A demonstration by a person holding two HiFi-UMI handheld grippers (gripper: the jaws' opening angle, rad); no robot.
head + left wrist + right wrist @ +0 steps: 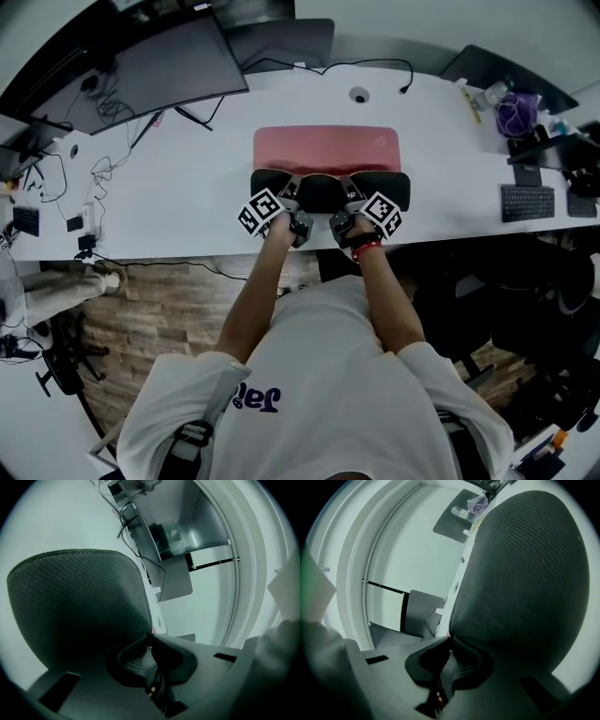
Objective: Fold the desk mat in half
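The desk mat [326,148] lies across the middle of the white counter [187,187], long side toward you. Its far part lies flat with the pink face up. Its near part is raised and turned back, so the dark, woven underside faces you as a band just in front of the pink strip. The near edge is off the counter and held at two places close to the middle of its length. Your left tongs [289,199] are pressed together on that edge, with the dark fabric pinched between the pads and the flap standing up to the left in the left gripper view. Your right tongs [353,199] pinch the same edge just beside them in the same way, and in the right gripper view the dark textured sheet rises on the right. The two tongs sit side by side near the counter's front edge, their marker cubes turned outward, and both point away from you and slightly down. A red wristband [367,248] shows on your right wrist. Well apart from the mat, a dark monitor [159,70] stands at the far left of the counter. A keyboard [528,202] rests at the far right.
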